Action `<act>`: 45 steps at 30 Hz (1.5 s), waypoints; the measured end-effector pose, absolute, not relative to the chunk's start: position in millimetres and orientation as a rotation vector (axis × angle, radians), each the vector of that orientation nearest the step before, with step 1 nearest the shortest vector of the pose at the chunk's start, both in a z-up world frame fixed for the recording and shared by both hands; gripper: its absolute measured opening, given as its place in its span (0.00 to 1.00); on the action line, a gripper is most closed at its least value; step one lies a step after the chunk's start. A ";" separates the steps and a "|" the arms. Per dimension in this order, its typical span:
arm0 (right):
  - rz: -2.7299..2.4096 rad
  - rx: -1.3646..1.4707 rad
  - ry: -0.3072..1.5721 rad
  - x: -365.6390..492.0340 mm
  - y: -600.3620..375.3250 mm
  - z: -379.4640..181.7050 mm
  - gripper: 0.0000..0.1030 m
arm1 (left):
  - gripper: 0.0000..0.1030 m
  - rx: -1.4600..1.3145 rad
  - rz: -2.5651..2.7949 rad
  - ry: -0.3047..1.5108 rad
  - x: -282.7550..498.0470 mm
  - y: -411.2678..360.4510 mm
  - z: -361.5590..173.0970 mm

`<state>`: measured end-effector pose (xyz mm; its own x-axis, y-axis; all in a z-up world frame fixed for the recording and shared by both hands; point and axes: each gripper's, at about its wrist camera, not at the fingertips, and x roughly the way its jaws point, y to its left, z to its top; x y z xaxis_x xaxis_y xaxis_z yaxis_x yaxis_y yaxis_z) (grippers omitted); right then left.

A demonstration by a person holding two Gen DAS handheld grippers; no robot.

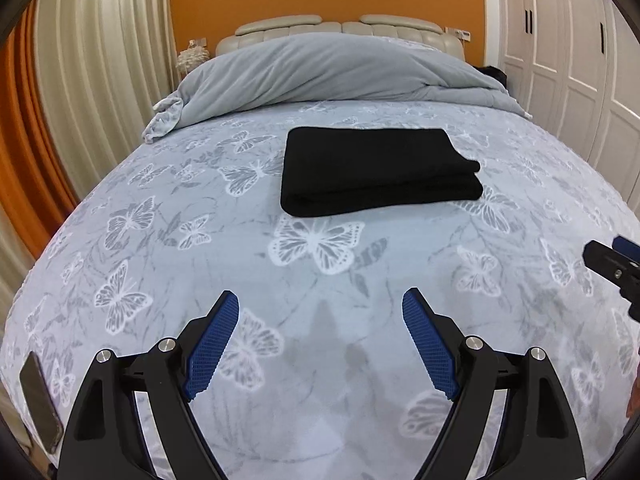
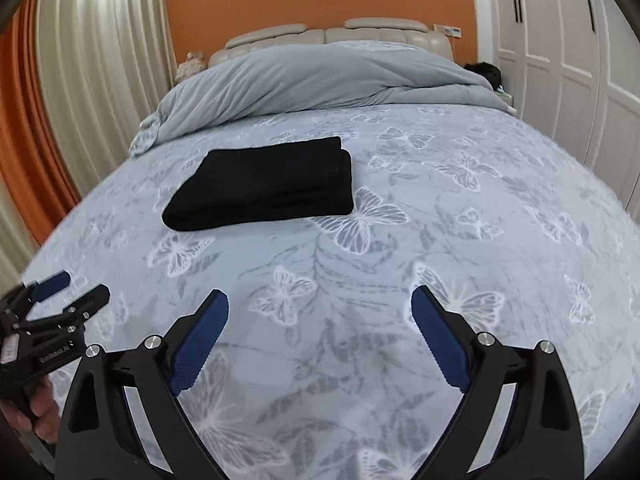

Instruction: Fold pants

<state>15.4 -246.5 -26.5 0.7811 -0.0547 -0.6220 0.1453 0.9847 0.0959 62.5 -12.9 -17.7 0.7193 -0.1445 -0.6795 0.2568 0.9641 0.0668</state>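
Black pants [image 1: 380,172] lie folded into a neat rectangle on the butterfly-print bedspread [image 1: 320,280], past the middle of the bed. They show again, left of centre, in the right wrist view as the pants [image 2: 264,188]. My left gripper [image 1: 320,304] hovers over the near part of the bed, open, nothing between its blue pads. My right gripper [image 2: 320,300] is also open and empty, well short of the pants. The left gripper [image 2: 80,288] appears at the left edge of the right wrist view, and the right gripper's fingertips [image 1: 600,252] poke in at the right edge of the left wrist view.
A grey duvet [image 1: 320,72] is bunched at the head of the bed before a padded headboard [image 1: 340,28]. A dark phone [image 1: 40,404] lies near the bed's left front edge. Curtains [image 1: 100,60] hang on the left, white wardrobe doors [image 1: 560,40] on the right.
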 end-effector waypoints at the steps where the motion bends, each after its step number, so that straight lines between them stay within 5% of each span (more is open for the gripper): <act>1: -0.104 0.147 0.670 18.2 -245.2 -27.4 0.89 | 0.79 0.161 -0.221 0.738 63.4 -12.6 -18.6; 8: -0.042 0.263 0.692 48.0 -245.9 -30.9 0.89 | 0.79 0.135 -0.222 0.764 70.4 -14.1 -20.2; 12: 0.001 0.296 0.740 90.9 -262.6 -27.2 0.53 | 0.79 0.128 -0.211 0.791 77.2 -12.5 -23.3; 24: -0.135 0.402 0.894 262.7 -312.6 -71.6 0.64 | 0.79 -0.195 -0.192 0.958 125.3 38.5 -31.7; 25: -0.118 0.418 0.927 270.6 -312.4 -83.1 0.52 | 0.79 -0.196 -0.193 0.956 127.4 40.4 -30.2; 26: -0.124 0.396 0.943 276.4 -307.7 -92.3 0.51 | 0.79 -0.198 -0.195 0.958 129.1 41.9 -29.4; 28: -0.125 0.301 0.917 280.0 -296.6 -87.3 0.27 | 0.79 -0.205 -0.200 0.961 133.9 44.9 -30.8; 31: -0.069 0.234 0.815 275.8 -284.5 -41.9 0.13 | 0.79 -0.215 -0.191 0.989 145.5 47.3 -36.2; 34: -0.025 0.216 0.684 256.5 -286.7 -1.6 0.13 | 0.79 -0.224 -0.189 0.996 150.7 49.1 -37.6; 37: -0.132 0.160 0.863 271.1 -306.2 -58.5 0.16 | 0.79 -0.196 -0.185 0.967 151.7 48.8 -31.6; 41: -0.114 0.373 0.841 250.7 -333.8 -83.1 0.53 | 0.81 -0.255 -0.242 0.955 162.1 46.7 -32.9; 42: -0.130 0.419 0.828 247.0 -339.4 -80.9 0.71 | 0.82 -0.292 -0.274 0.958 169.2 47.1 -34.0; 45: -0.106 0.496 0.825 247.9 -351.5 -82.5 0.73 | 0.83 -0.400 -0.346 0.995 203.7 45.8 -42.0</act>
<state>247.9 -351.5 -82.5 0.6803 0.0989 -0.7262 0.2792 0.8812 0.3816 203.7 45.8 -42.0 0.5012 -0.4561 -0.7354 0.0984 0.8743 -0.4753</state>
